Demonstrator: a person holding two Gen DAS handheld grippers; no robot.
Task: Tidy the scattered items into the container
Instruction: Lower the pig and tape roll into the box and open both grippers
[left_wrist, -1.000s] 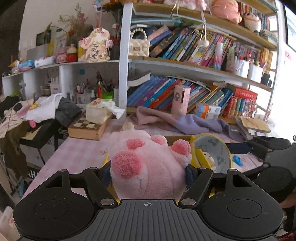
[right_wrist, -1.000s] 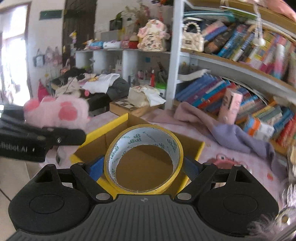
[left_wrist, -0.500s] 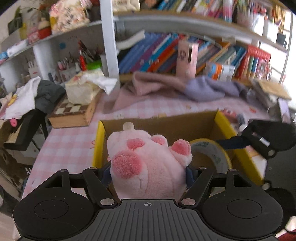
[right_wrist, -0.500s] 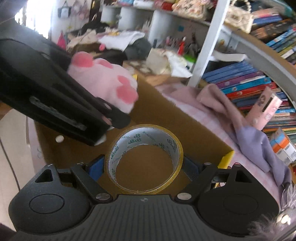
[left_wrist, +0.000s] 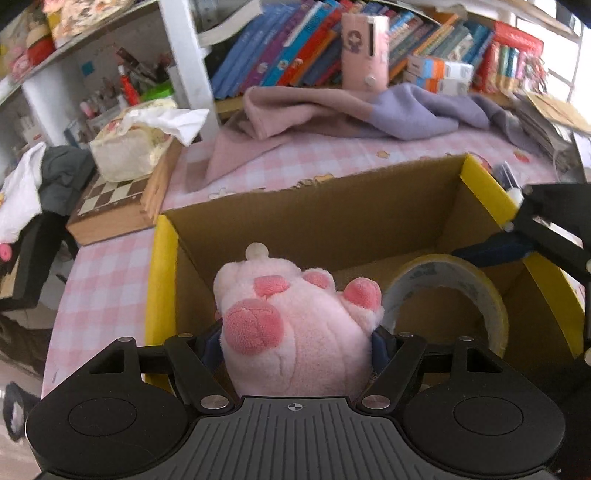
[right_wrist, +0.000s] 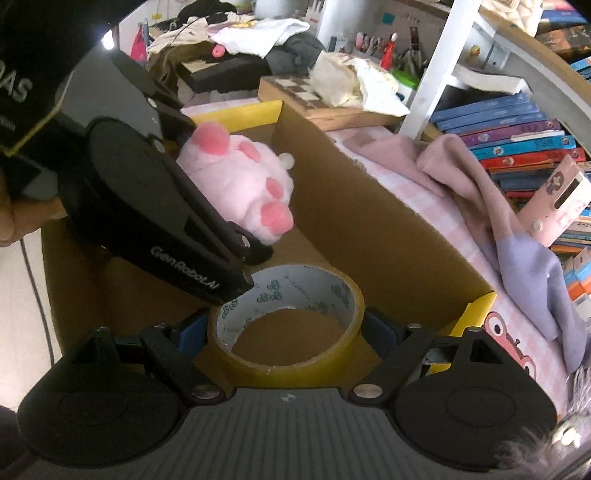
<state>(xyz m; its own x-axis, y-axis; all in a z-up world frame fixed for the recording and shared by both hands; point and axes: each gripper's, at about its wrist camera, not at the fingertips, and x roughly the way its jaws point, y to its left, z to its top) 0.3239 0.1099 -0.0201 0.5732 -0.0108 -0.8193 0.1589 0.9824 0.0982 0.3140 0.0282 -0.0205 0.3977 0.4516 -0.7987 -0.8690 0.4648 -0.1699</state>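
Note:
My left gripper is shut on a pink plush paw and holds it inside the open cardboard box with yellow flaps, near its left wall. My right gripper is shut on a roll of yellowish tape and holds it low inside the same box, beside the paw. The tape shows right of the paw in the left wrist view. The left gripper with the paw shows above the tape in the right wrist view.
The box stands on a pink checked tablecloth. A pink and purple cloth lies behind it, a chessboard box with a tissue pack to the left. Bookshelves line the back. A pink case leans on the books.
Both grippers have moved forward and down into the box with their loads. The paw and the tape now sit lower and closer together.

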